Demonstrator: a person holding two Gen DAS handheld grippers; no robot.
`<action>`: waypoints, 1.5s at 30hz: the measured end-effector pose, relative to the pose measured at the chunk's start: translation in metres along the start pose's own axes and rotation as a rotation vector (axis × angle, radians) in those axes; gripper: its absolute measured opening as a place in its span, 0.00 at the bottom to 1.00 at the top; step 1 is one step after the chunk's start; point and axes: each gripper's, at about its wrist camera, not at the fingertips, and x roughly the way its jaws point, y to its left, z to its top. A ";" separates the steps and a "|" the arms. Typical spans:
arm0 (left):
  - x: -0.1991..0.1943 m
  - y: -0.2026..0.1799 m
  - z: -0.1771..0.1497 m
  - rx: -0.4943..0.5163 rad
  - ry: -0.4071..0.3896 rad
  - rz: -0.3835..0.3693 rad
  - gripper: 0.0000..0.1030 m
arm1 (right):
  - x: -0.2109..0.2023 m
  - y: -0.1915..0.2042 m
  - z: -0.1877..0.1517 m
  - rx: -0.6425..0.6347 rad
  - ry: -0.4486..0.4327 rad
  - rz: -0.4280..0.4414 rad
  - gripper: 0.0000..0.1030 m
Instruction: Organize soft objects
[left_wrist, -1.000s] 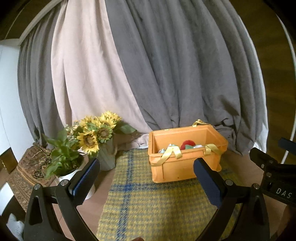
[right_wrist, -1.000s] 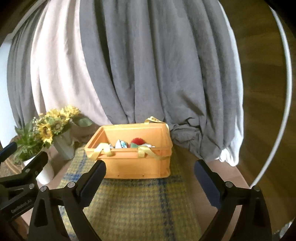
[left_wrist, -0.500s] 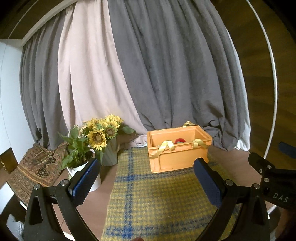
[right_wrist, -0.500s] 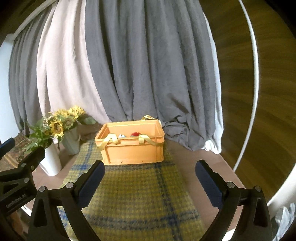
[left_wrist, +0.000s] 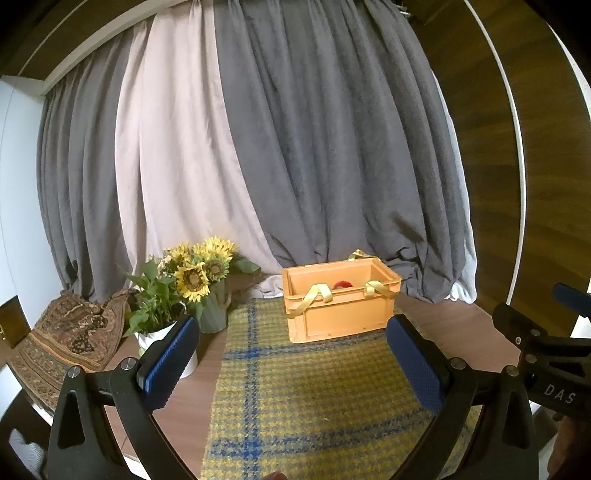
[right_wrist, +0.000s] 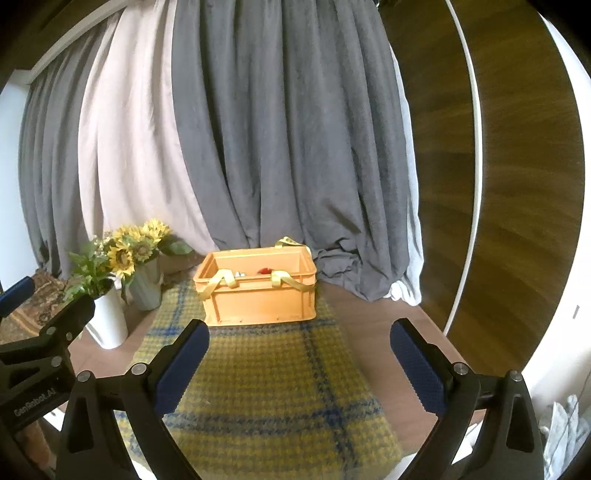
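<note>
An orange plastic crate (left_wrist: 341, 314) with yellow ribbon handles stands at the far end of a yellow-and-blue plaid mat (left_wrist: 314, 398). It also shows in the right wrist view (right_wrist: 258, 299), on the mat (right_wrist: 266, 387). A red soft thing (left_wrist: 342, 284) and other small items (right_wrist: 240, 274) peek over its rim. My left gripper (left_wrist: 295, 365) is open and empty, well back from the crate. My right gripper (right_wrist: 299, 365) is open and empty too, at a like distance.
Sunflowers in a grey-green vase (left_wrist: 214, 314) and a white pot of greenery (left_wrist: 166, 343) stand left of the mat. A patterned cloth (left_wrist: 66, 339) lies at far left. Grey and pale curtains (left_wrist: 295, 147) hang behind. A wooden wall (right_wrist: 517, 184) is on the right.
Both grippers have pulled back and up from the crate, which now looks smaller and farther. Both stay open and empty.
</note>
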 end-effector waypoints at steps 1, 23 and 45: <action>-0.003 0.000 0.000 0.000 -0.003 -0.001 1.00 | -0.003 0.000 -0.001 0.003 -0.001 -0.001 0.97; -0.042 -0.001 0.002 -0.004 -0.069 -0.001 1.00 | -0.042 -0.002 -0.003 0.000 -0.051 -0.012 0.97; -0.046 -0.003 0.007 -0.008 -0.067 0.000 1.00 | -0.048 -0.001 -0.002 -0.002 -0.066 -0.010 0.97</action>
